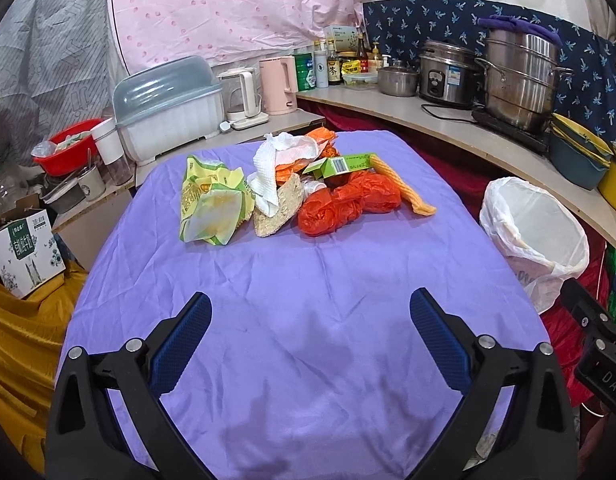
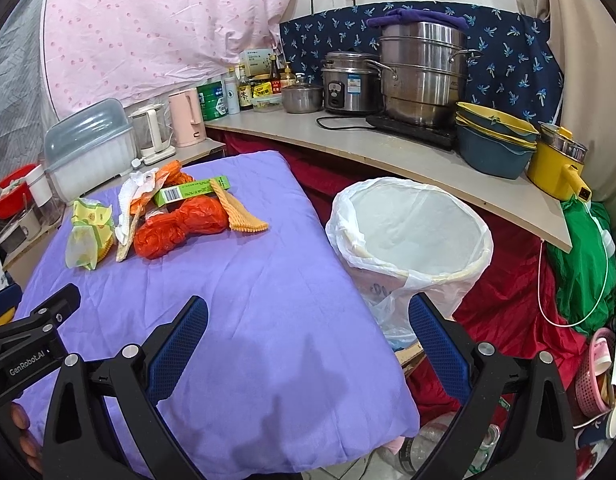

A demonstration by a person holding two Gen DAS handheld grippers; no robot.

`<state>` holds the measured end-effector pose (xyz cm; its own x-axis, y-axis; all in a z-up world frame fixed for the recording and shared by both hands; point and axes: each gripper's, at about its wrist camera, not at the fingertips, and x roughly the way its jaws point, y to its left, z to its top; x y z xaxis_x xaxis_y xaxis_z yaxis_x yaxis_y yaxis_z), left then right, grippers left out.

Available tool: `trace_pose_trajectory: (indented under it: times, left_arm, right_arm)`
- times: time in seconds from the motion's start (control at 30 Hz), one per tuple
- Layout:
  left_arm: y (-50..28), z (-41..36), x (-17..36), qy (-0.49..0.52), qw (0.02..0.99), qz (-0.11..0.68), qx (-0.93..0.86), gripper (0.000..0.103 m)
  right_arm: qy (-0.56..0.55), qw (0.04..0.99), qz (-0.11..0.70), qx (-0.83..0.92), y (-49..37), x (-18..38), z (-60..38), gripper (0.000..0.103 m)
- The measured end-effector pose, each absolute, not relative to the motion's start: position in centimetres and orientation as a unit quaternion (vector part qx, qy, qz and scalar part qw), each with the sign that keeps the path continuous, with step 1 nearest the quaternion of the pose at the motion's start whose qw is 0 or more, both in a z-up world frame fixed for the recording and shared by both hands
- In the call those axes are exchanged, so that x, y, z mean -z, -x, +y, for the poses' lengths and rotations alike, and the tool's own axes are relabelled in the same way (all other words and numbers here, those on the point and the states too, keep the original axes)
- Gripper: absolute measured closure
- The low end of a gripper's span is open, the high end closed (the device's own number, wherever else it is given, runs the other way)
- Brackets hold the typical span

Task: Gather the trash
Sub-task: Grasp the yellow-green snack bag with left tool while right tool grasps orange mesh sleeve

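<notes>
A pile of trash lies at the far middle of the purple-covered table (image 1: pixel 308 280): a yellow-green wrapper (image 1: pixel 212 204), a white paper towel (image 1: pixel 272 172), a green box (image 1: pixel 340 164), an orange plastic bag (image 1: pixel 348 202) and a yellow ridged strip (image 1: pixel 404 186). The pile also shows in the right wrist view, with the orange bag (image 2: pixel 176 226) and green box (image 2: pixel 192 192). A bin lined with a white bag (image 1: pixel 536 232) (image 2: pixel 412 232) stands right of the table. My left gripper (image 1: pixel 310 320) is open and empty over the near table. My right gripper (image 2: pixel 308 324) is open and empty near the table's right edge.
A counter (image 2: pixel 388 148) behind and to the right holds steel pots (image 2: pixel 424 76), a rice cooker (image 2: pixel 348 84), bowls and bottles. A dish box (image 1: pixel 168 108) and kettles stand at the back left. A red cloth (image 2: pixel 508 308) and a green bag (image 2: pixel 580 256) lie by the bin.
</notes>
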<state>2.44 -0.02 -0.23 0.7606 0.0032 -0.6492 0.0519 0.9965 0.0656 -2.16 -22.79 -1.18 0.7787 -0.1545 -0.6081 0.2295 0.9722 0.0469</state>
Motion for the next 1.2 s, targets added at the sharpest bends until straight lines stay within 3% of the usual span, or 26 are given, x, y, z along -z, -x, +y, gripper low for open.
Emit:
trace_pose_trajectory:
  times: [1.0,1.2]
  left_arm:
    - [-16.4,10.8,3.2,0.014,0.926,0.373,-0.060,0.008]
    - [-19.7,11.7,4.5,0.018,0.921,0.386,-0.056,0.008]
  right_arm:
    - [-0.037,0.934,0.348,0.077,-12.8,5.4,-18.8,0.007]
    - [-0.029,0.928,0.364,0.074,-17.4,7.0,-18.4,0.012]
